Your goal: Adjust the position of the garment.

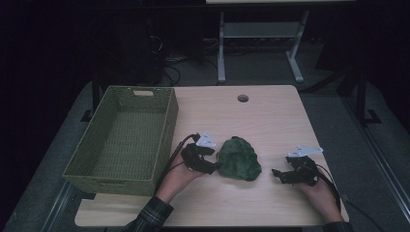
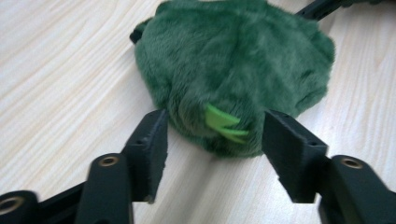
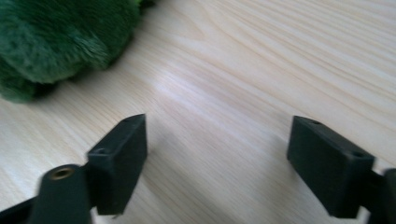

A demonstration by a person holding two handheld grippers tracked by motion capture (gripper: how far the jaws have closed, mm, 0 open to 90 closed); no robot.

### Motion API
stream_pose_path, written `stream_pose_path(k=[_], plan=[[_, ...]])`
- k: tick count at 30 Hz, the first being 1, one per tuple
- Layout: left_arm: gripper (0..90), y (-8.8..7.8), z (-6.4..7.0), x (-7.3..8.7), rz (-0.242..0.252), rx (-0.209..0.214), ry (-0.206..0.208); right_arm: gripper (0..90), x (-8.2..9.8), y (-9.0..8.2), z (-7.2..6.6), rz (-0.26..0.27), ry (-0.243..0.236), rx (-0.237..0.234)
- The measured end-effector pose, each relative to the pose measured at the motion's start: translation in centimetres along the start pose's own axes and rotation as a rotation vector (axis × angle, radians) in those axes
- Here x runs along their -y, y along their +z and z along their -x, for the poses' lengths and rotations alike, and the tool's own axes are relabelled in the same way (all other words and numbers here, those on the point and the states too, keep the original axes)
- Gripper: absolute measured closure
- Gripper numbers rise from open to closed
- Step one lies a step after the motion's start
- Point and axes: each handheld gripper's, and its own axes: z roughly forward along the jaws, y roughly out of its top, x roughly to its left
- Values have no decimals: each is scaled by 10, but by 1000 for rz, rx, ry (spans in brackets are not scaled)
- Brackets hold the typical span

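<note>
Centrally on the wooden table (image 1: 270, 116) lies a green plush toy (image 1: 239, 158), just right of the green woven basket (image 1: 126, 137). Left gripper (image 1: 212, 166) sits at the toy's left edge; in the left gripper view its jaws stand spread, one on each side of the toy's near end (image 2: 233, 74), where a light green tag (image 2: 224, 123) shows. Whether the jaws touch the fur, cannot tell. Right gripper (image 1: 276, 174) rests low over bare wood to the toy's right, apart from it, jaws wide and holding nothing.
</note>
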Motion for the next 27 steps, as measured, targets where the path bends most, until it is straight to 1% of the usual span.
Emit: stream_pose_path(k=[1, 2, 3, 4, 5, 6, 7, 9, 11, 12, 13, 14, 17, 19, 20, 22, 27], plan=[[379, 0, 0, -3, -2, 6, 3, 168, 1, 0, 1, 1, 9, 4], [362, -1, 0, -5, -7, 11, 5, 141, 3, 0, 1, 12, 2, 11], [347, -1, 0, -7, -15, 11, 15, 133, 5, 0, 3, 28, -2, 11], [333, -1, 0, -10, -22, 9, 24, 116, 7, 1, 5, 35, 6, 0], [311, -1, 0, -13, -31, 16, 25, 94, 9, 1, 7, 49, 3, -1], [290, 0, 0, -15, -46, 24, 31, 92, 9, 1, 7, 46, 8, 5], [265, 1, 0, -18, -59, 19, 42, 89, 9, 1, 8, 46, 10, 7], [227, 2, 0, -23, -84, 25, 60, 89, 9, 1, 8, 45, 10, 7], [205, 3, -1, -28, -87, 18, 80, 89, 9, 1, 8, 45, 10, 7], [202, 3, -1, -32, -93, 24, 91, 89, 9, 1, 8, 46, 10, 7], [192, 4, -1, -34, -95, 30, 92, 89, 9, 1, 8, 45, 11, 8], [179, 6, -2, -37, -112, 39, 105, 89, 9, 1, 7, 46, 14, 8], [161, 11, -4, -45, -150, 55, 120, 90, 9, 1, 7, 46, 19, 12], [158, 16, -5, -49, -163, 63, 139, 90, 9, 1, 8, 47, 17, 13], [158, 19, -6, -51, -171, 71, 142, 90, 9, 1, 8, 47, 17, 14], [158, 26, -8, -52, -191, 90, 145, 91, 9, 1, 7, 45, 21, 13], [147, 45, -8, -50, -242, 120, 158, 91, 9, 1, 8, 48, 15, 14]])
